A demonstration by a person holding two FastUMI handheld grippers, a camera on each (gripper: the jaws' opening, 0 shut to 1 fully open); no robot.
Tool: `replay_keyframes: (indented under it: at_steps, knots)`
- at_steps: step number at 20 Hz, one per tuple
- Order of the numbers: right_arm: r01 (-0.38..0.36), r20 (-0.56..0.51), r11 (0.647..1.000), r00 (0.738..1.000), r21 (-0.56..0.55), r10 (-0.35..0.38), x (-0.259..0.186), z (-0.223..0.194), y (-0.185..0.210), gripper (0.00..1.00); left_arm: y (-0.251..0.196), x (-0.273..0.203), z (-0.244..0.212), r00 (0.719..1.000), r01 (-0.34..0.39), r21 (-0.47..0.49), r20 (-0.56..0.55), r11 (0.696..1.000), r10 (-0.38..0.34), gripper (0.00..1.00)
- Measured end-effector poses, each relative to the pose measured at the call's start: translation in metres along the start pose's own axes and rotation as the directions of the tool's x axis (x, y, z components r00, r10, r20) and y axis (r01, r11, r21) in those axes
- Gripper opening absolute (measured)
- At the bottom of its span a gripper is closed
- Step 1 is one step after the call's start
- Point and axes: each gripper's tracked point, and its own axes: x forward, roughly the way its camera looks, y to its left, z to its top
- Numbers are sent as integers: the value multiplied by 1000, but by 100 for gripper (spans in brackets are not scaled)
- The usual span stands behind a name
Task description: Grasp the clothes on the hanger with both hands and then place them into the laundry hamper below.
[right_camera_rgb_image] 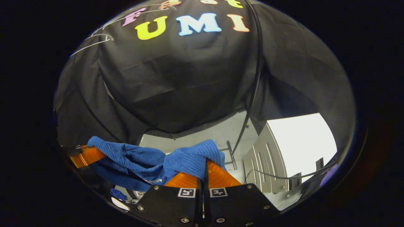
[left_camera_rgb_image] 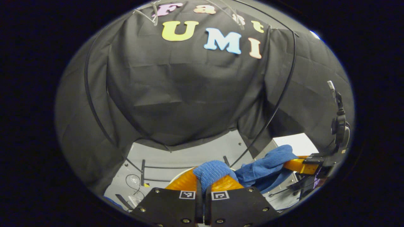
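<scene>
The left gripper (left_camera_rgb_image: 203, 184) and the right gripper (right_camera_rgb_image: 202, 171) each pinch the blue ribbed cloth (right_camera_rgb_image: 151, 160) between closed fingers; no legible garment label.

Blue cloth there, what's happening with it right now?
A person holds a pair of tongs in each hand, and both are clamped on the same blue garment. In the left gripper view the left tongs pinch one bunched end, and the right tongs grip the other end farther off. The right gripper view shows the right tongs shut on the fabric, with the cloth sagging between the two. The hamper cannot be made out for certain, so the garment is held, not yet dropped.
</scene>
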Motion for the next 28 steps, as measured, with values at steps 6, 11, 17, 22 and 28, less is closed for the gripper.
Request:
replay_keyframes:
  at_steps: [6,11,17,22,28]
  knots:
    - [27,-76,1000,997,15,-26,14,-32,-20,2,18,18,-47,995,-50,-49,-87,998,45,6]
    - [-6,-93,998,996,55,11,4,-36,-12,6,20,2,-44,992,-69,-53,-107,996,63,6]
    - [-45,-45,996,998,75,48,-29,-9,-4,70,-5,-40,4,1000,14,-53,-7,998,-15,74]
    - [-15,75,998,997,63,11,-72,48,-17,96,-11,-85,59,995,-55,9,81,998,54,93]
    - [11,273,999,962,32,-20,-137,144,-37,95,-12,-149,144,967,-105,27,238,994,96,90]
